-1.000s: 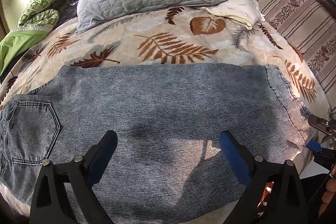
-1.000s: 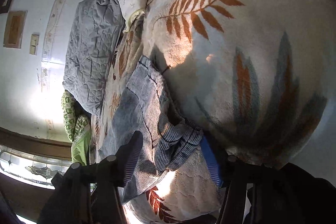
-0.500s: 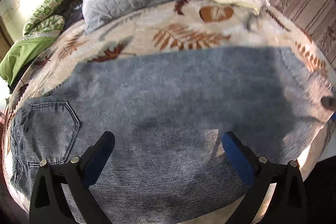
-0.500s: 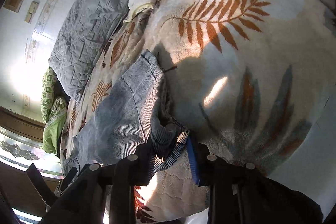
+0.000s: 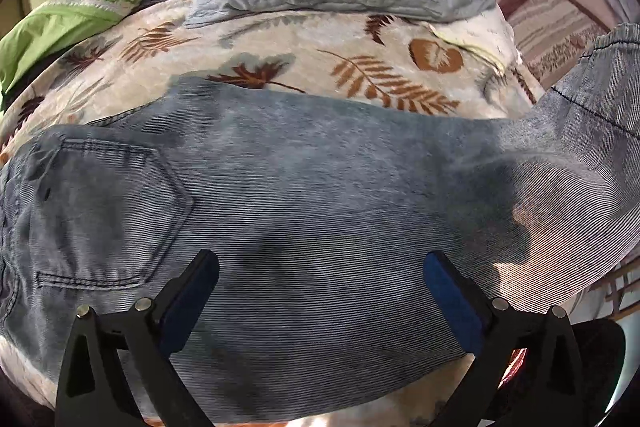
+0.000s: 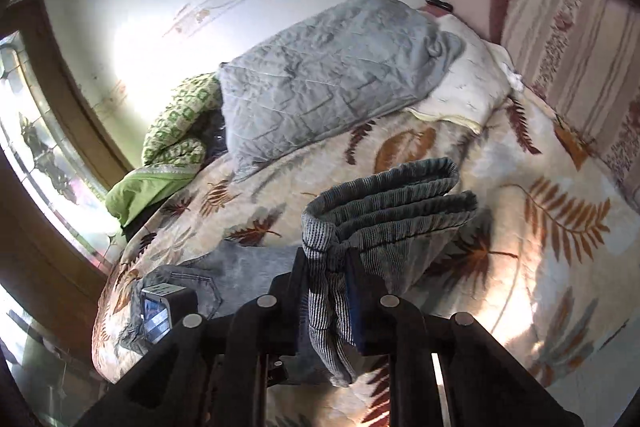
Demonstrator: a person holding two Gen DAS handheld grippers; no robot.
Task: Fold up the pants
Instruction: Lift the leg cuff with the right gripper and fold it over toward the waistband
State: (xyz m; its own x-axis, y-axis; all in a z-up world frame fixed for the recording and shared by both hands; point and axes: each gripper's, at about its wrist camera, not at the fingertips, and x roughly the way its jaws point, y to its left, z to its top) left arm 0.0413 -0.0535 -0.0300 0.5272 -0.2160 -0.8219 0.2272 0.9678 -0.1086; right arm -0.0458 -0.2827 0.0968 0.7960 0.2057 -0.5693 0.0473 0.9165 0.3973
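Lifted since a second ago off the leaf-patterned fleece blanket (image 6: pixel 552 267), hems of faded blue denim pants (image 5: pixel 304 195) pinched in closing right gripper (image 6: pixel 326 279); left gripper (image 5: pixel 320 279) spread wide above them, empty.

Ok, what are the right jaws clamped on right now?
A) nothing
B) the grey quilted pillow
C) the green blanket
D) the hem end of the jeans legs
D: in the right wrist view the right gripper is closing on the bunched cuffs of the jeans, lifted off the leaf-print blanket.
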